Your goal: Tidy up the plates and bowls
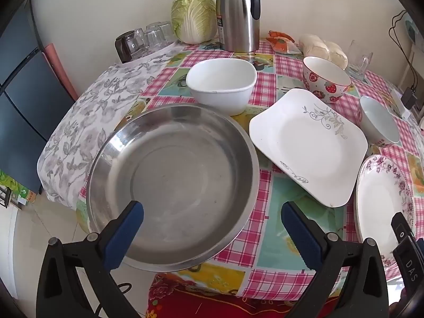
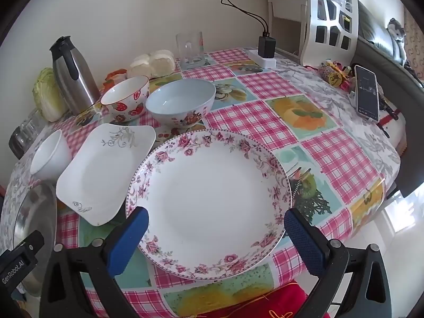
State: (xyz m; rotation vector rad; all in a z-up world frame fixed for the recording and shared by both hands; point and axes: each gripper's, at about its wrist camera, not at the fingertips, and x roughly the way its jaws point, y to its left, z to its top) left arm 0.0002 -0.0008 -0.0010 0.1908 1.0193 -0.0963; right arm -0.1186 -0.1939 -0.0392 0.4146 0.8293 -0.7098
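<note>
In the left wrist view my left gripper (image 1: 212,209) is open over the near rim of a large steel plate (image 1: 172,182). Behind it stands a white square bowl (image 1: 221,84). To the right lie a white square plate (image 1: 308,145), a strawberry bowl (image 1: 326,82), a pale blue bowl (image 1: 379,122) and a floral round plate (image 1: 381,206). In the right wrist view my right gripper (image 2: 216,217) is open over the near part of the floral plate (image 2: 209,198). The square plate (image 2: 106,169), strawberry bowl (image 2: 126,100), blue bowl (image 2: 181,100), white bowl (image 2: 50,156) and steel plate (image 2: 34,220) also show.
A steel thermos (image 1: 238,13), a cabbage (image 1: 193,13) and upturned glasses (image 1: 143,39) stand at the back by the wall. Buns (image 2: 153,62), a glass mug (image 2: 190,50), a charger block (image 2: 266,46) and a phone (image 2: 367,92) sit on the far right. The table edge (image 2: 238,291) is near.
</note>
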